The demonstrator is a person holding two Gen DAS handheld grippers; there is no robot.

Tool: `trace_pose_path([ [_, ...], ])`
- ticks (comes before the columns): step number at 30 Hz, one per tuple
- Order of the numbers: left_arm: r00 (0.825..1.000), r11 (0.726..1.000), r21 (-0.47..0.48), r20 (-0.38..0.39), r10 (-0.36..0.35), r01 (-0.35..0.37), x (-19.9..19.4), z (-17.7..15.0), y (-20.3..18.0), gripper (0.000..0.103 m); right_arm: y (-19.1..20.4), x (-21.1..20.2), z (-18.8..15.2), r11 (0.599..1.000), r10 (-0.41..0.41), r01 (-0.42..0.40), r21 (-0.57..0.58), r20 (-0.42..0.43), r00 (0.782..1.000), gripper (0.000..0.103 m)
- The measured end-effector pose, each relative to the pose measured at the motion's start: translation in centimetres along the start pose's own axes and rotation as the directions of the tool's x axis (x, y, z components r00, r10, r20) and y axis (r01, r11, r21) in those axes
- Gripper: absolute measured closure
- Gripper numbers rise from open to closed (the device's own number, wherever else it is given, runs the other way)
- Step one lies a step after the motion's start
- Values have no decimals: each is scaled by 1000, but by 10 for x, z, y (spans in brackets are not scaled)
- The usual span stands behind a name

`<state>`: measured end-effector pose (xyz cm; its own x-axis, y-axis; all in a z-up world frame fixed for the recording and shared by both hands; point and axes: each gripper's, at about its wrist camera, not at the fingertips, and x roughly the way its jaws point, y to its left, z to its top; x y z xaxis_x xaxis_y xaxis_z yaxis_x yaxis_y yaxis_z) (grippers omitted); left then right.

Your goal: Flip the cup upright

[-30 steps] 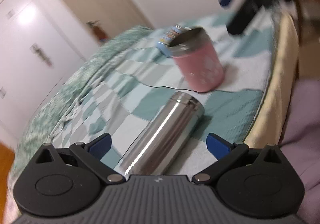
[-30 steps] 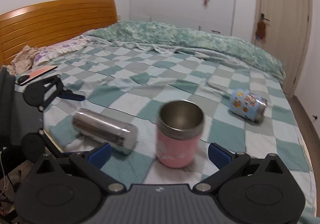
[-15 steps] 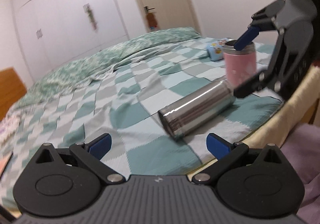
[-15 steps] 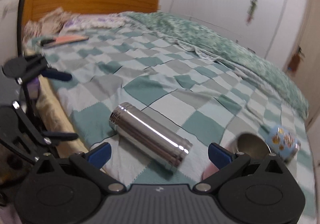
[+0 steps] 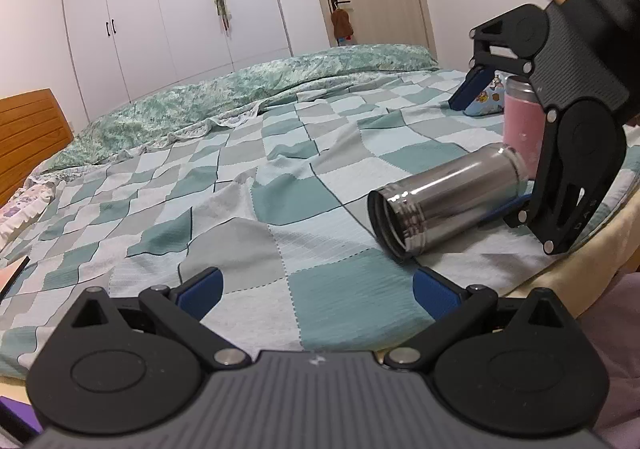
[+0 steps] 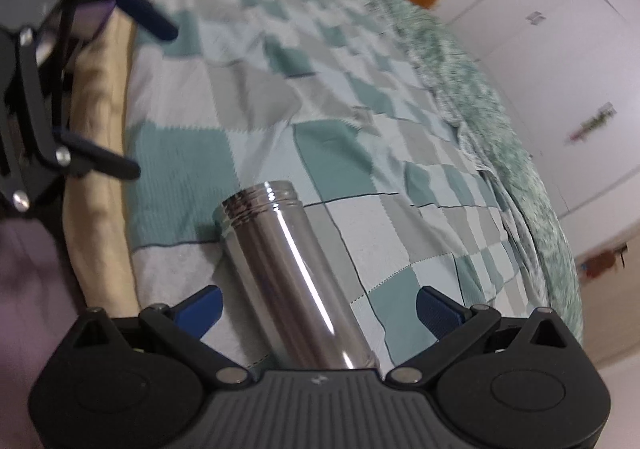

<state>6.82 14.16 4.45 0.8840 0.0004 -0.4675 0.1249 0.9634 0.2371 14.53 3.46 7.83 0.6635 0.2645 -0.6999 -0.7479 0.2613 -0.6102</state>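
A steel cup [image 5: 444, 197] lies on its side on the checked bedspread [image 5: 280, 177], its threaded open mouth toward my left gripper. My right gripper [image 6: 318, 307] is open with its blue fingers either side of the cup's closed end [image 6: 296, 273], not closed on it; it also shows in the left wrist view [image 5: 480, 153], straddling the cup from the right. My left gripper [image 5: 318, 291] is open and empty, low near the bed's front edge, a little short of the cup's mouth. It appears in the right wrist view [image 6: 132, 89] at the upper left.
A pink cup [image 5: 520, 121] stands upright just behind the steel cup. A blue patterned cup [image 5: 490, 99] lies on its side farther back. The bed's tan front edge [image 6: 96, 121] runs close by. A rumpled green quilt [image 5: 240, 93] lies across the far side.
My right gripper has swung round and come down over the steel cup's closed end. My left gripper has drawn back and left, now facing the cup's mouth.
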Motion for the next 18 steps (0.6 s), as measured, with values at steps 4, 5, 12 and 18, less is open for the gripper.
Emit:
trace_pose_path([
  [4, 1000, 1000, 1, -9, 0, 0, 5, -2, 4, 0, -2, 23, 3, 999, 46, -47, -16, -60, 997, 2],
  [5, 1000, 1000, 1, -11, 1, -1, 6, -2, 5, 0, -3, 29, 4, 998, 63, -64, -15, -73, 995, 4],
  [12, 1000, 1000, -14, -25, 17, -17, 4, -8, 12, 0, -29, 51, 6, 939, 285, -239, 247, -169, 943, 20],
  [18, 1000, 1000, -21, -13, 13, -13, -5, -11, 14, 0, -58, 43, -15, 685, 506, -334, 647, -93, 857, 36],
])
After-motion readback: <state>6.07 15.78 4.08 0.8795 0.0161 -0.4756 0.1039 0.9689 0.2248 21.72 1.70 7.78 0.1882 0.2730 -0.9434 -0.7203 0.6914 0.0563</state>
